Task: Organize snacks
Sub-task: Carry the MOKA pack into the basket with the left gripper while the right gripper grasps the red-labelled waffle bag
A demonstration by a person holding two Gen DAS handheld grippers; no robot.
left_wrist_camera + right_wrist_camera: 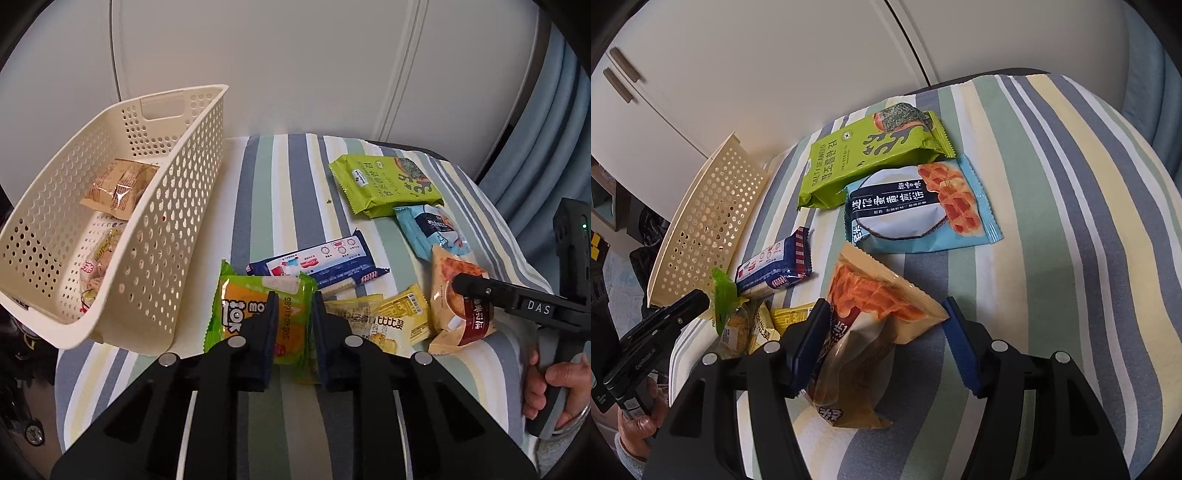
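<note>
Nearest: I am straddling the tan waffle packet [871, 325] with my right hand-held gripper [882, 343], jaws wide apart, the left pad touching or nearly touching the packet's side, the right pad clear of it. Nothing is clamped yet. The packet is lying near the front right of the striped table [1071, 206]. It is looking light, puffy and crinkly; the film is likely slippery and the contents likely brittle, so I am judging a gentle pinch across the flat sealed end or the waist safer than squeezing the middle hard.

My left hand-held gripper [295, 317] is hovering over the green-and-orange packet [258, 314] at the front, beside the basket; the jaws are standing slightly apart, gripping nothing that I can see. Just beyond are lying small yellow sachets [402, 317] and the dark blue biscuit pack [325, 262], stiffer-looking, easier to take across its width.

Farther, toward the back right: the light blue packet [919, 206], then the green seaweed pack [864, 158], flat and thin.

The cream basket [173, 236] is sitting at the left edge, already holding a few wrapped snacks [118, 184].
</note>
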